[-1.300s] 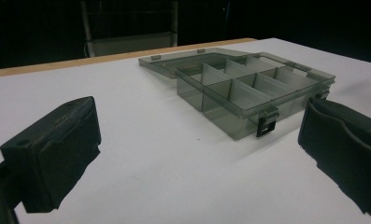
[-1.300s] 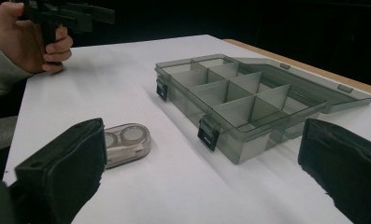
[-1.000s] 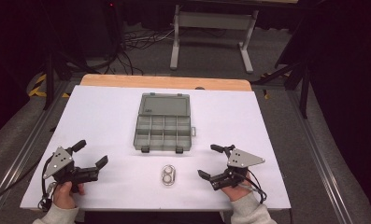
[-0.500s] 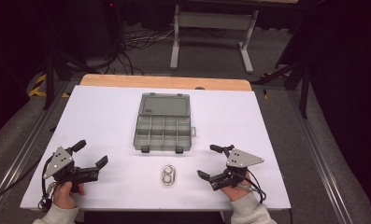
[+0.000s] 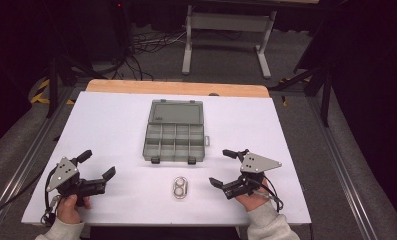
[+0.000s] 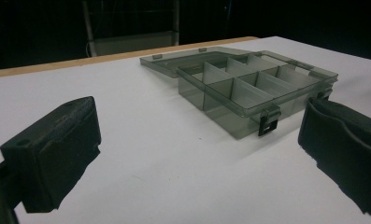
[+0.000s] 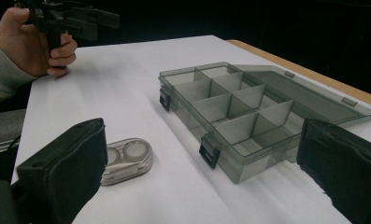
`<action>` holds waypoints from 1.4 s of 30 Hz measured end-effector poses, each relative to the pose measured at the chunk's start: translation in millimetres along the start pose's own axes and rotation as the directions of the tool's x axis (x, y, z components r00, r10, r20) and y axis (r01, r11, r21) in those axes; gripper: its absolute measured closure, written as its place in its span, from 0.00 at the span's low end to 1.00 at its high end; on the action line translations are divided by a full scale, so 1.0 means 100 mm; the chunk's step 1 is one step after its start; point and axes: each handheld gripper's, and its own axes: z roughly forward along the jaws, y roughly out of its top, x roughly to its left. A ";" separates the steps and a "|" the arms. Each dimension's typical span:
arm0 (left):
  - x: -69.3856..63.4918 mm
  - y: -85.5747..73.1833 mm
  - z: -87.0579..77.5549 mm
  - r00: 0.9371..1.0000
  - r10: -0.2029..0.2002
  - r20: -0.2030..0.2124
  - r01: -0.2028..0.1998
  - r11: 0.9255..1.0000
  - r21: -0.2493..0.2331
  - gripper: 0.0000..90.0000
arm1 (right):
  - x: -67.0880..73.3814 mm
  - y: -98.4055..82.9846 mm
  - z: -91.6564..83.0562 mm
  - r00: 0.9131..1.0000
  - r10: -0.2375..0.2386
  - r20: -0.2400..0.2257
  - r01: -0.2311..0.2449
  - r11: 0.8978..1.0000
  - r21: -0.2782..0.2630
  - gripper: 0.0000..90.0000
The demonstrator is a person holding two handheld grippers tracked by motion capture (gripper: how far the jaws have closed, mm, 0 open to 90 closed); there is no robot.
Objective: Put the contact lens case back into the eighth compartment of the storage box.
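A: Where does the contact lens case (image 5: 180,188) lie from the two grippers?

B: On the white worktop (image 5: 111,125), between them and just in front of the open compartment box (image 5: 175,133). From the right gripper (image 5: 228,168) it sits at about 9 o'clock in the high view; from the left gripper (image 5: 97,164) at about 3 o'clock.

A: Which is nearer?

B: The right, I'd judge. Its own view has the case just beside its left jaw.

A: Long axis?

B: Roughly 12 to 6, tilted slightly.

A: And the jaws?

B: Both pairs spread wide, holding and touching nothing.
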 end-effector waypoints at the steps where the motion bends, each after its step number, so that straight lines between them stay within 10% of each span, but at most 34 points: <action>1: 0.00 0.00 0.00 1.000 0.000 0.000 0.000 1.000 0.000 0.00 | 0.00 0.00 0.00 1.000 0.000 0.000 0.000 1.000 0.000 0.03; 42: 0.00 0.00 0.00 1.000 0.002 0.000 -0.002 1.000 0.002 0.00 | 0.08 0.44 0.51 0.984 -0.062 -0.167 0.076 0.994 0.080 0.05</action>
